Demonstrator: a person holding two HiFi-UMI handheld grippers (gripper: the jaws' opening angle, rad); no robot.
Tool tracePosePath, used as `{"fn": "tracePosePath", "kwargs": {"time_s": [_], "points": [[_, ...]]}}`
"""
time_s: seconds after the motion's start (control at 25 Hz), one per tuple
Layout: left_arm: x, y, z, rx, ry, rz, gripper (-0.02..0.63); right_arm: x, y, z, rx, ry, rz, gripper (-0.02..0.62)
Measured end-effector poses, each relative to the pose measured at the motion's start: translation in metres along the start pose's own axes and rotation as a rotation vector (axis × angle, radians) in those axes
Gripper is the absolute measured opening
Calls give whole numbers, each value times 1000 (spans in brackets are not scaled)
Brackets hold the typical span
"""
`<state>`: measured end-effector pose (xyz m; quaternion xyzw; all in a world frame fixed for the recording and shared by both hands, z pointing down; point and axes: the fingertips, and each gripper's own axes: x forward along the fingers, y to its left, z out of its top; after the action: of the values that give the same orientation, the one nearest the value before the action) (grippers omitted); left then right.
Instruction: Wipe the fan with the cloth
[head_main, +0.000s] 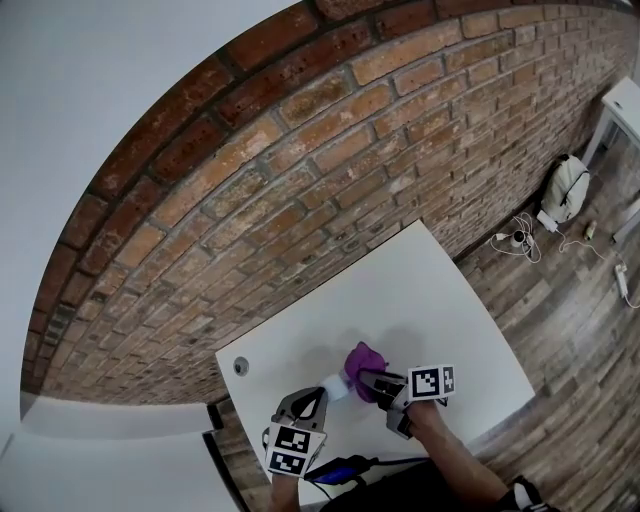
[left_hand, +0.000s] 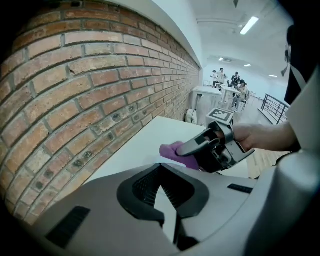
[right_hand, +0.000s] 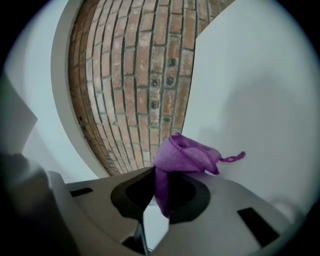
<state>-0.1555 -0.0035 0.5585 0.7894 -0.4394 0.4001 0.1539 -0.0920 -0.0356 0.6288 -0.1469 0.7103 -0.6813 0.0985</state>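
The right claw (right_hand: 160, 192) is clamped on a fold of the purple cloth (right_hand: 186, 155), most of which bunches loose just beyond its tips. The left claw (left_hand: 165, 190) has its jaws drawn fully together. A small pale thing, probably the fan (head_main: 335, 388), sits right at its tips and just beside the cloth, though I cannot tell whether it is actually pinched. If it is only propped, a firm wipe could skid it across the smooth white table (head_main: 440, 300). With so little cloth in the jaws, dragging may also tug it free.
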Motion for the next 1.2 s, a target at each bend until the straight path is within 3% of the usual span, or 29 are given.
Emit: {"fn": "tracePosePath", "kwargs": {"time_s": [0.16, 0.32, 0.48, 0.56, 0.64, 0.72, 0.84, 0.96, 1.04, 1.2], "points": [[1, -2, -3, -22, -4, -5, 0, 7, 11, -5, 65, 34, 70, 55], [0, 0, -2, -1, -1, 13, -1, 20, -1, -25, 70, 87, 30, 55], [0, 1, -3, -8, -2, 19, -1, 22, -42, -24, -107, 161, -166, 55], [0, -1, -4, -11, -1, 18, -1, 17, -58, -20, -147, 174, -237, 55], [0, -3, -3, -11, -2, 16, 0, 13, -47, -7, -135, 121, -208, 55], [0, -2, -2, -10, -5, 19, -1, 16, -18, 4, -102, 73, -108, 55], [1, -1, -1, -12, -9, 22, -1, 32, 5, -5, -31, 92, 2, 55], [1, 0, -2, -15, -6, 24, -2, 37, -29, -14, -86, 120, -127, 55], [1, 0, -2, -16, 0, 26, -2, 35, -60, -17, -178, 157, -257, 55], [1, -1, -1, -25, -6, 23, -2, 32, -85, -9, -404, 263, -427, 55]]}}
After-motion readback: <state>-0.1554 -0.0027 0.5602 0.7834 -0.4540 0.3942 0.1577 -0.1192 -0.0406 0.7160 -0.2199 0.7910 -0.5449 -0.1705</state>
